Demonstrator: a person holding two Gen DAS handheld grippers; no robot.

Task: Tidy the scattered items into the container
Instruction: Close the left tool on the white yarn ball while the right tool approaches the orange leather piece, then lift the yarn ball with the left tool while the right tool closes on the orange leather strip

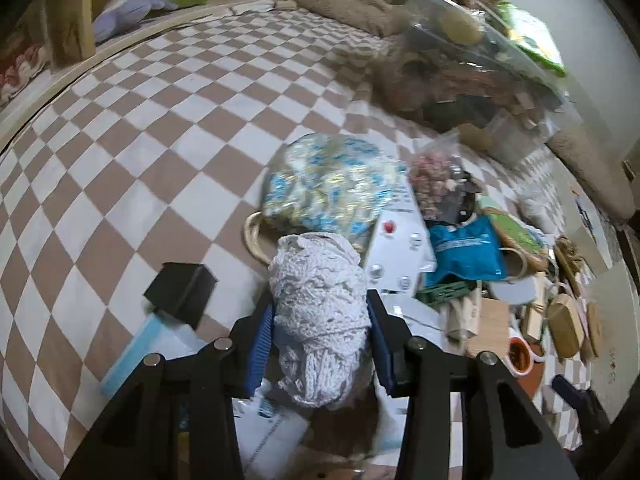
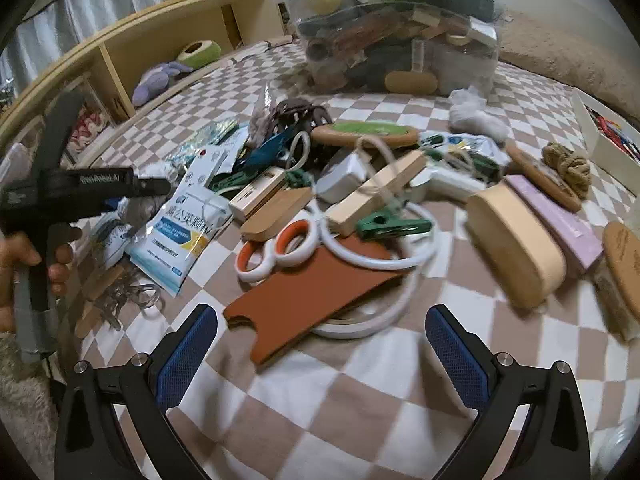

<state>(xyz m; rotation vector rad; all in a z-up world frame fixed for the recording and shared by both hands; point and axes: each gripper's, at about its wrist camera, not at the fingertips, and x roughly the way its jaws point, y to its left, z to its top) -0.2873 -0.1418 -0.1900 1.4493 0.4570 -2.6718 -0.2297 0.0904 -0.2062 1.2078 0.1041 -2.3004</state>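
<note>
- The left claw (image 1: 320, 344) was clenched on a pale knitted bundle (image 1: 318, 312), its blue pads pressing both sides, with the bundle low over the checkered bed cover (image 1: 160, 128).
- The right claw (image 2: 322, 354) was released and held nothing, poised above a brown leather sleeve (image 2: 308, 300) and white-and-orange scissors (image 2: 276, 250).
- The clear container (image 2: 400, 36) sat at the far side of the bed, already heaped with items to its rim, so part of the tidying looked done.
- Much remained scattered: a green clip (image 2: 392, 226), wooden blocks (image 2: 516, 236), a printed packet (image 2: 184, 228) and more.
- The bundle had not yet reached the container.
</note>
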